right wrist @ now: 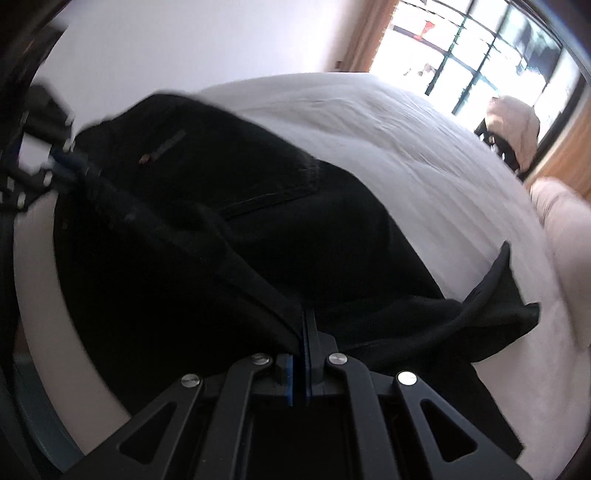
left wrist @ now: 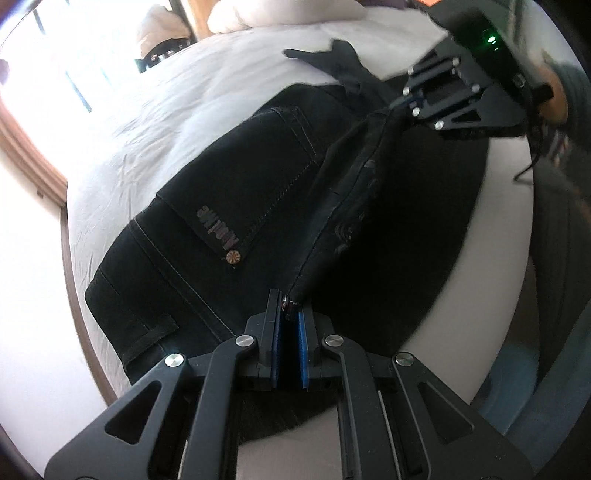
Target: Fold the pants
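While both claws (left wrist: 287,295) (right wrist: 300,325) pinch it, pants (left wrist: 207,206) hang taut.

A bed (left wrist: 155,122) covered by a wrinkled white sheet (right wrist: 424,147) carries everything. Black pants (left wrist: 221,221) lie spread on the sheet, back pocket up, their near waist edge lifted off it. A dark strip of cloth (left wrist: 332,59) pokes out past the pants onto the sheet. A white pillow (left wrist: 280,14) rests at the bed's far end, beyond the pants.
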